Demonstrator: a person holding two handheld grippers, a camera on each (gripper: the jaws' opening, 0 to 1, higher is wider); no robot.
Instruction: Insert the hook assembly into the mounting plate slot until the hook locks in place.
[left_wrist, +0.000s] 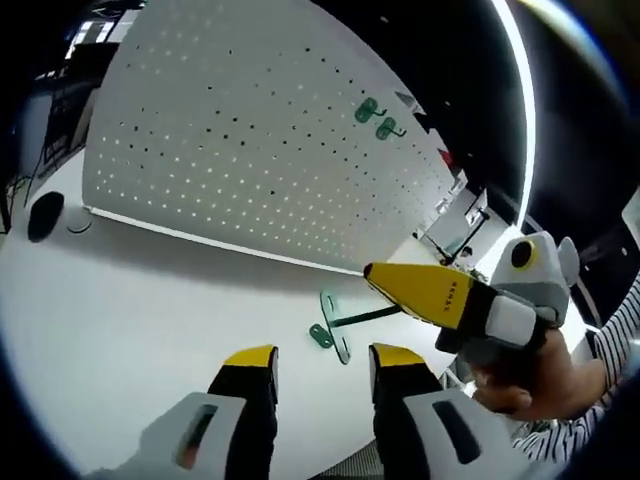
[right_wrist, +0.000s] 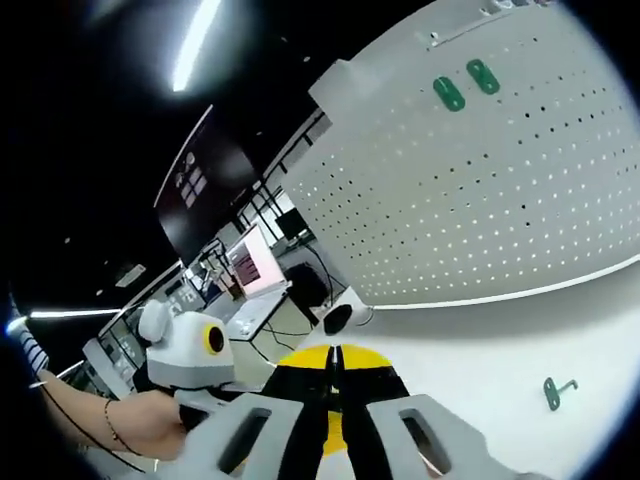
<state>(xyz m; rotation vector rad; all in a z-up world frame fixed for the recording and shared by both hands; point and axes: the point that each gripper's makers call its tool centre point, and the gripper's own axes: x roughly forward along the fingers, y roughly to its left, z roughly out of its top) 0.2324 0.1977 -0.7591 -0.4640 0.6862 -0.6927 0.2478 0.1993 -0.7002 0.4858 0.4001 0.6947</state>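
Note:
A green hook assembly (left_wrist: 335, 325) with a clear backing and a dark rod lies on the white table just ahead of my left gripper (left_wrist: 322, 358), whose yellow-tipped jaws stand open with nothing between them. My right gripper (left_wrist: 370, 271) comes in from the right, its jaws shut, the tip just above the rod's right end. In the right gripper view my right gripper (right_wrist: 335, 372) is shut with nothing visible in it, and a green hook (right_wrist: 555, 390) lies on the table to its right. The white pegboard mounting plate (left_wrist: 230, 150) stands upright behind.
Two green hooks (left_wrist: 377, 117) hang high on the pegboard (right_wrist: 520, 200), the same two green hooks (right_wrist: 465, 85) showing from the other side. A black round object (left_wrist: 45, 215) sits at the board's left end. A hand (right_wrist: 140, 420) holds the left gripper's body.

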